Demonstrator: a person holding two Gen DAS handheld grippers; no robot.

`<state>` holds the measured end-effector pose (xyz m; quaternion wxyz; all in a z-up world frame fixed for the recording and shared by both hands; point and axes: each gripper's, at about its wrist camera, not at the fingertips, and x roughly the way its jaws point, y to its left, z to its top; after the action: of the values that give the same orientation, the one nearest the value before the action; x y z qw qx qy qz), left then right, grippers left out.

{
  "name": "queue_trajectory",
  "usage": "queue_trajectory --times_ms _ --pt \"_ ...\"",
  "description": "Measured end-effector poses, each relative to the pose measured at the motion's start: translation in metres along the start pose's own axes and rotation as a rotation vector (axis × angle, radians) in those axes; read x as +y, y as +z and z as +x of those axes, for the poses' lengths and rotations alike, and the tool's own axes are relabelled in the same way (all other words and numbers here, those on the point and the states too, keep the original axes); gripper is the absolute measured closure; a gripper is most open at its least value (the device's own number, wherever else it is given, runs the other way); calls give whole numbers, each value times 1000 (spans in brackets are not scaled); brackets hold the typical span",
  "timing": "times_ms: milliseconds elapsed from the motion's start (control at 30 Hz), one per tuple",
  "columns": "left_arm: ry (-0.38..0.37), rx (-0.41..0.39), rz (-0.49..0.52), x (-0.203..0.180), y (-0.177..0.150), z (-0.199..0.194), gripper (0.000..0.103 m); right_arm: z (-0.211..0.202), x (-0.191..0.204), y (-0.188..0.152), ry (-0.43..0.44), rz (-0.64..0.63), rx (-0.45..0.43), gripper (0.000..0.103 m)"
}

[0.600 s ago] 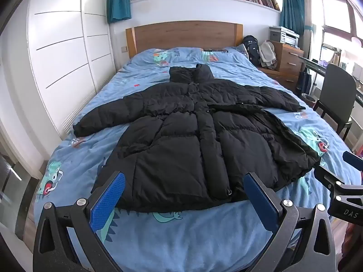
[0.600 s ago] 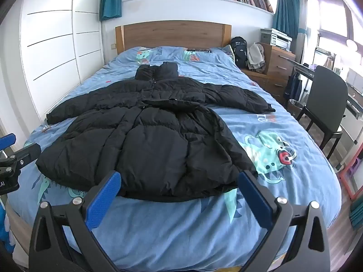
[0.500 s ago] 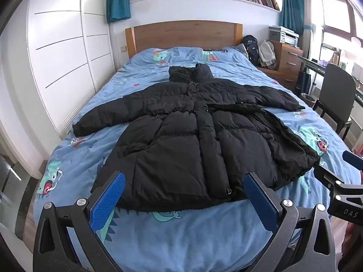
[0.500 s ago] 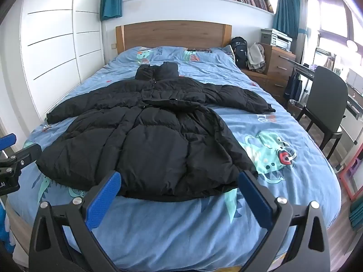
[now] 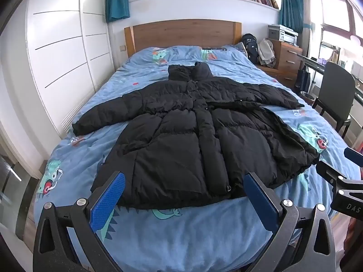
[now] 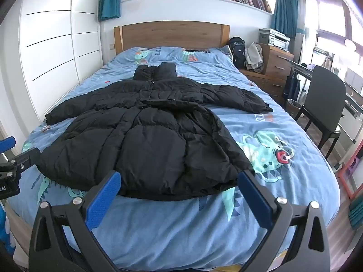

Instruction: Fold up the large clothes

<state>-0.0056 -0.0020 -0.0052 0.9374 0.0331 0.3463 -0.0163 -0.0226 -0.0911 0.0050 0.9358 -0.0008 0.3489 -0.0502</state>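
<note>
A large black puffer coat lies spread front-up on the blue bed, collar toward the headboard, both sleeves stretched out sideways. In the right wrist view the same coat fills the middle of the bed. My left gripper hovers over the foot of the bed just short of the coat's hem, wide open with nothing between its blue pads. My right gripper is likewise open and empty, near the hem's right half. Each gripper shows at the edge of the other's view.
A wooden headboard and a shelf of books stand at the far end. White wardrobe doors run along the left side. On the right are a wooden dresser, a backpack and a dark chair.
</note>
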Motion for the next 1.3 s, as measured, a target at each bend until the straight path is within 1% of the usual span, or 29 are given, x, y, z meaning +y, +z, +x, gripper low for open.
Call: queue_trajectory --times_ms 1000,1300 --pt "-51 28 13 -1 2 -1 1 -1 -5 1 -2 1 0 0" --pt "-40 20 8 0 2 -1 1 2 -7 0 -2 2 2 0"
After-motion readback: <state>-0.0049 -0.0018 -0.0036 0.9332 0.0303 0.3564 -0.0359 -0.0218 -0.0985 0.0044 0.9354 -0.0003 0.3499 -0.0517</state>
